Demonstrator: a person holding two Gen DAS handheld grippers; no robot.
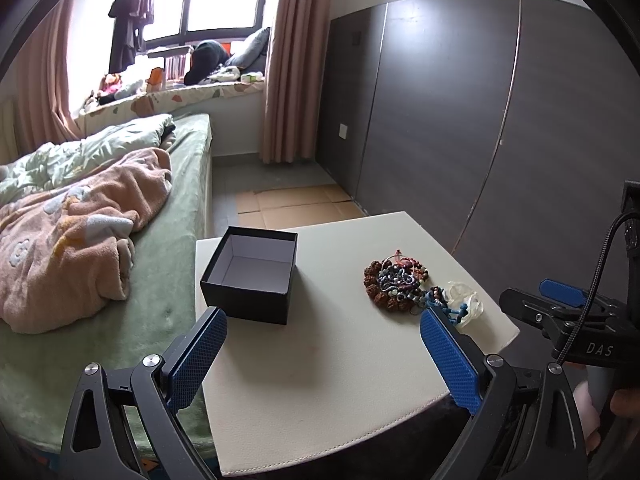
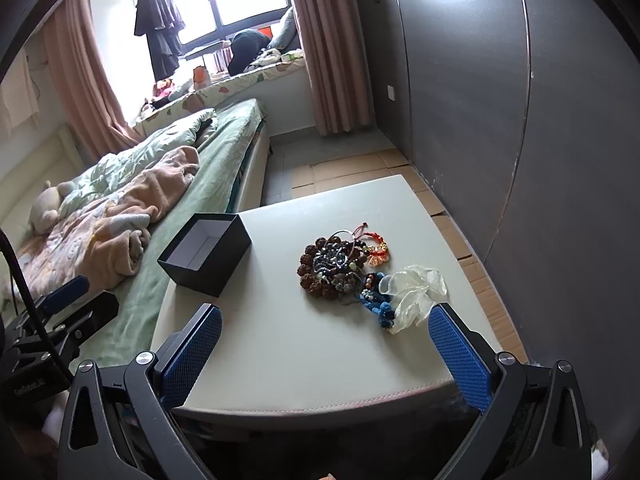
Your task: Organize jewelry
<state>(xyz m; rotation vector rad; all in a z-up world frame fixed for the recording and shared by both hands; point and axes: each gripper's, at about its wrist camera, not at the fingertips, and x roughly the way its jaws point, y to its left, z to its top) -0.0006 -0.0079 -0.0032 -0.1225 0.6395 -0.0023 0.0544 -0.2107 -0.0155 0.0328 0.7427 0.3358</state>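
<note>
Black box [image 1: 250, 276], lidless, pale interior bare, at ten o'clock on the cream table [image 1: 320, 360]; jewelry heap [image 1: 394, 282] at two o'clock, well apart. Left gripper [image 1: 322, 354] spread wide, holding nothing. Right gripper [image 2: 326, 350], marked "DAS", likewise spread.

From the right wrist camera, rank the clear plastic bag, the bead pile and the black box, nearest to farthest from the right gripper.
1. Clear plastic bag, by the right finger.
2. Bead pile, middle of the table.
3. Black box, far left, near the bed.

Matt black cardboard box [image 1: 250, 276], knobbly beads [image 2: 334, 268], smooth stitched leather-look stool top [image 2: 320, 340], fleecy blanket [image 1: 68, 248].
</note>
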